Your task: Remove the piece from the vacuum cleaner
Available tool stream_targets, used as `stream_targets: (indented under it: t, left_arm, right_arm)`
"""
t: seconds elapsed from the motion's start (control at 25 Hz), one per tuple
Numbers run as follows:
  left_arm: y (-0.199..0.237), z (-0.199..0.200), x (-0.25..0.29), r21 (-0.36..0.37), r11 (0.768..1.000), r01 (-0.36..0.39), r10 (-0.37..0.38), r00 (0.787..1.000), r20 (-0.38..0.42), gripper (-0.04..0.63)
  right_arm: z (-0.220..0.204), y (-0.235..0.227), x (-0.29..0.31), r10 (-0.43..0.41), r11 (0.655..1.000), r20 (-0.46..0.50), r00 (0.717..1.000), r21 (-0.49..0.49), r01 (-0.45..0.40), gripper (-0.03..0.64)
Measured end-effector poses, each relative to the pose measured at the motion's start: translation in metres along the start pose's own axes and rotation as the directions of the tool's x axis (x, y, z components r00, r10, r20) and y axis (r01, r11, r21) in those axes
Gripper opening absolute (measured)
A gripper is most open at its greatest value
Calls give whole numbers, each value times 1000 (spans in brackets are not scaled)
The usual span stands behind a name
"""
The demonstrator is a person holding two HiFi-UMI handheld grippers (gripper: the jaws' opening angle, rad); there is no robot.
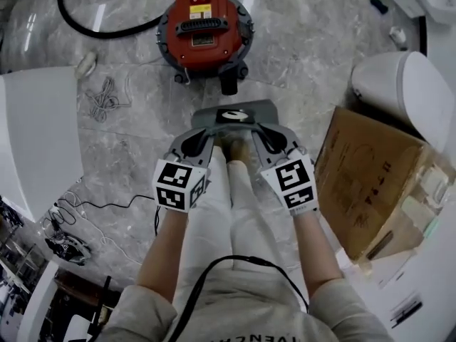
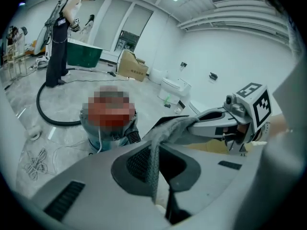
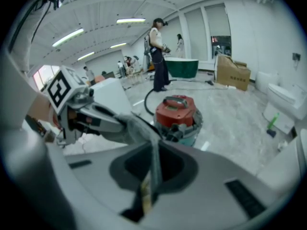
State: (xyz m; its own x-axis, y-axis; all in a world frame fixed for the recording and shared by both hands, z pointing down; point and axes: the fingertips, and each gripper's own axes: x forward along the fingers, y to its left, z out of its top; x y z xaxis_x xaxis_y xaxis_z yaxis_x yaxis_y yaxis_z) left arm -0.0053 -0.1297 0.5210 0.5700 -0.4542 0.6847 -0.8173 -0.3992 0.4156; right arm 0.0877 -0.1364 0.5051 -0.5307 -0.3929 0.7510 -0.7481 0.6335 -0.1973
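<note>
Vacuum cleaner (image 1: 214, 52) sits on the floor at 12 o'clock from the person, well apart from both grippers, so nothing's been pulled off it yet as far as I can see. Left gripper (image 2: 160, 133) and right gripper (image 3: 151, 138) are both squeezed fully together with nothing pinched in either one. The tan bit under the right jaws looks like the person's shoe (image 3: 144, 193) far below.

Both are held up in front of the body with their tips angled in and nearly meeting. That reads to me like a neutral ready pose, not a reach.

My guess for the piece is the stubby black nozzle (image 1: 228, 84) poking out at the vacuum's 6 o'clock. It faces the person, which is handy for a straight pull.

The vacuum is a round drum with a glossy red plastic lid, a black handle (image 1: 204, 27) and small casters (image 1: 181, 77). A thick black hose (image 1: 100, 30) curls off toward 10 o'clock. The floor (image 1: 306, 48) is polished gray marble-look stuff, so the drum could roll when tugged. One gripper probably needs to brace it.
</note>
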Motion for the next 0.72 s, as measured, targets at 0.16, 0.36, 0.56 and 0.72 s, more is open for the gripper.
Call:
stream_targets:
  t: [0.16, 0.36, 0.56, 0.72]
  left_arm:
    - [-20, 24, -33, 15, 1000, 8, -9, 999, 33, 32]
    - [-47, 49, -74, 24, 999, 23, -24, 998, 55, 32]
    - [-72, 64, -112, 29, 999, 42, -45, 995, 85, 32]
    - [-87, 68, -136, 20, 998, 60, -61, 993, 101, 32]
  right_arm:
    - [24, 14, -35, 18, 999, 24, 1000, -30, -18, 25]
    - [50, 30, -80, 36, 998, 47, 998, -46, -34, 25]
    - [72, 48, -118, 51, 996, 68, 996, -79, -46, 25]
    - [82, 61, -141, 69, 993, 77, 995, -97, -62, 25]
